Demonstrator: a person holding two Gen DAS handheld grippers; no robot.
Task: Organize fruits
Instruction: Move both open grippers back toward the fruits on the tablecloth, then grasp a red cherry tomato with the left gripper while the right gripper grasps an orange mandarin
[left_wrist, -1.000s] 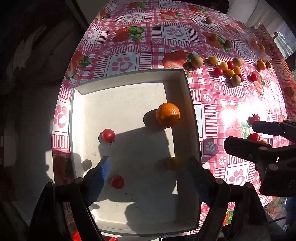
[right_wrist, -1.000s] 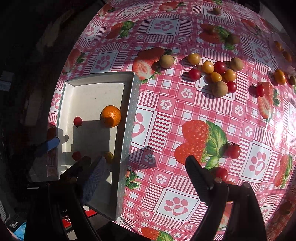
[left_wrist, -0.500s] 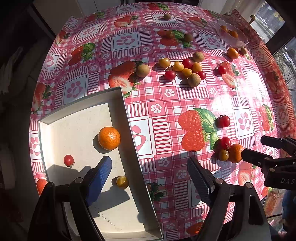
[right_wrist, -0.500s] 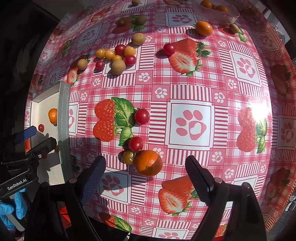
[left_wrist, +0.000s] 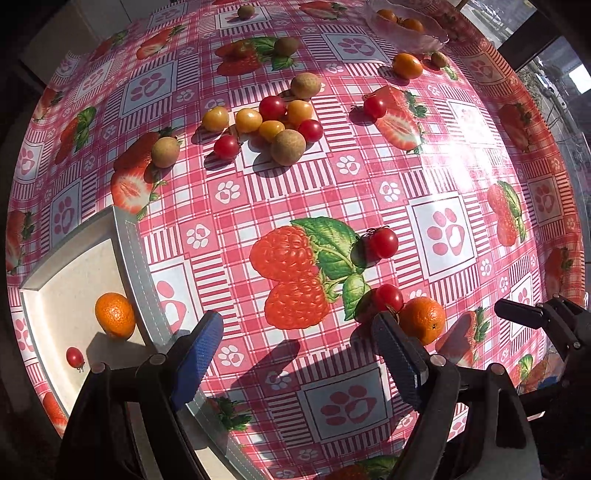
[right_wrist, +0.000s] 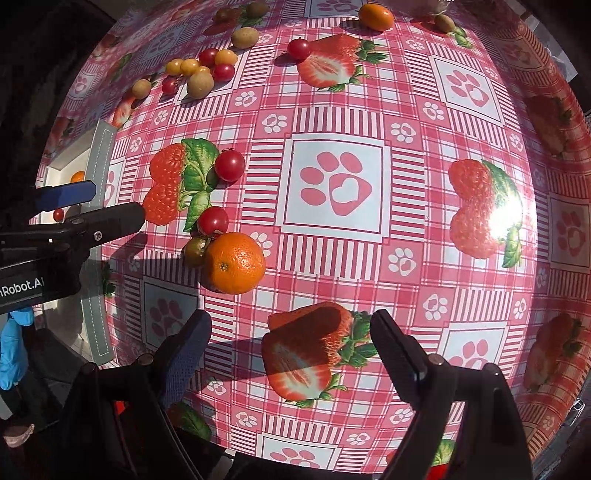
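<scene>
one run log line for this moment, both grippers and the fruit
left gripper: open, empty | right gripper: open, empty, near orange | tray: holds another orange, a tomato

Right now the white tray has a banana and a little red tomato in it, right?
Not quite. The fruit in the white tray is an orange, not a banana. The little red tomato is there beside it, as the left wrist view shows.

Home dining spot: strawberry-print oilcloth table (left_wrist: 369, 184), scattered fruit, sunny window (left_wrist: 554, 55).
</scene>
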